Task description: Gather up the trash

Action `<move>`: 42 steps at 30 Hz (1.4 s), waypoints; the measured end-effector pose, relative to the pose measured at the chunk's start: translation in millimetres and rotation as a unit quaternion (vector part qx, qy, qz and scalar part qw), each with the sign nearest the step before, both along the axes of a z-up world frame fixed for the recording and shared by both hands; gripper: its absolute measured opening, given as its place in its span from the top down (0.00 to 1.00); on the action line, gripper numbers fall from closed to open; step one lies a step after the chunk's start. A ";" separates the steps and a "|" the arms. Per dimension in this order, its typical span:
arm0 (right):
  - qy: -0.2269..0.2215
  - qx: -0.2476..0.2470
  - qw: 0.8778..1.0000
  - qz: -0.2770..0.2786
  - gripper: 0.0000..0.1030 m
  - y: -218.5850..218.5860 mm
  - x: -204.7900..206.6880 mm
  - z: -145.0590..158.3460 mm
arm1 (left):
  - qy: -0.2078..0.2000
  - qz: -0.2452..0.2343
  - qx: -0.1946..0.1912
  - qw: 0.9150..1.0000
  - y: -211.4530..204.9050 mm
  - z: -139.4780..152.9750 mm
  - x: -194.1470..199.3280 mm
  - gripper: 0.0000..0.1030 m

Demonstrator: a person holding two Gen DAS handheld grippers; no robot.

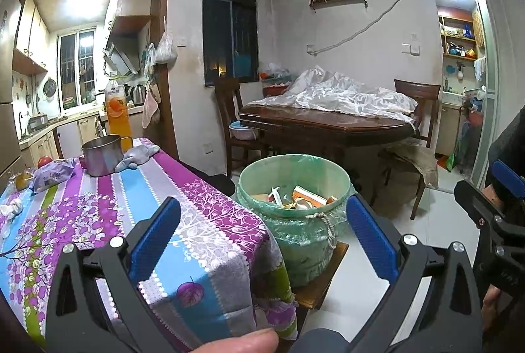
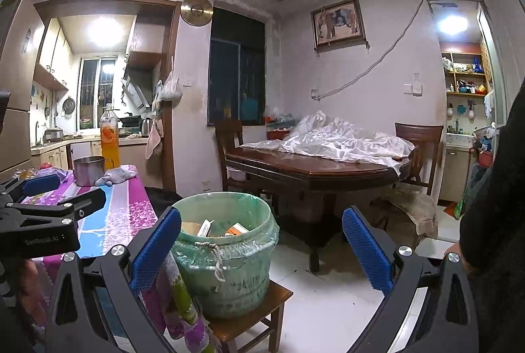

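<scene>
Nearest the lens in the left wrist view, a thumb (image 1: pixel 244 341) presses at the bottom edge, and the left gripper (image 1: pixel 262 241) hangs with its blue pads spread wide and nothing between them, above the corner of a table under a purple, blue and green flowered tablecloth (image 1: pixel 137 205). The right gripper (image 2: pixel 261 249) is likewise released, its pads far apart and empty, and it frames the trash bucket (image 2: pixel 226 254) from just in front. That bucket, lined with a green plastic bag and fitted with a rope handle, sits on a low wooden stool (image 2: pixel 259 313) right beside the table's corner, touching the hanging cloth; scraps of paper and packaging (image 1: pixel 292 197) already lie inside it. On the tablecloth, farther from the bucket, a crumpled white tissue (image 1: pixel 11 208) rests near the table's left edge, a purple wrapper (image 1: pixel 52 177) lies beyond it, and at the far end stand a metal mug (image 1: pixel 103 154), a grey rag (image 1: pixel 137 156) touching its side, and a tall bottle of orange drink (image 1: pixel 116 108). Behind the bucket stands a dark wooden dining table (image 1: pixel 328 126) with white plastic sheeting (image 1: pixel 341 95) heaped on it and chairs at either end.
</scene>
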State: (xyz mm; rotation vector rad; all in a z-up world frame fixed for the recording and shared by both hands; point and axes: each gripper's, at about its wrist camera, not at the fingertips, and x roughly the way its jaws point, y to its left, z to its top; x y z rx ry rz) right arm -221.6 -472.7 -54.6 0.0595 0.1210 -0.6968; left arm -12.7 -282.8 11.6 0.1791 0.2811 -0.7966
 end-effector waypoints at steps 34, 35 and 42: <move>0.005 0.009 1.000 0.005 0.05 -7.5 11.1 -13.2 | 0.001 -0.005 0.013 1.000 -12.0 -4.8 0.6 0.05; 0.005 0.009 1.000 0.005 0.05 -7.6 11.6 -13.8 | 0.002 -0.006 0.013 1.000 -11.7 -4.4 0.3 0.05; 0.007 0.012 1.000 0.005 0.05 -8.9 14.5 -15.0 | 0.006 -0.005 0.015 1.000 -11.6 -8.9 2.5 0.05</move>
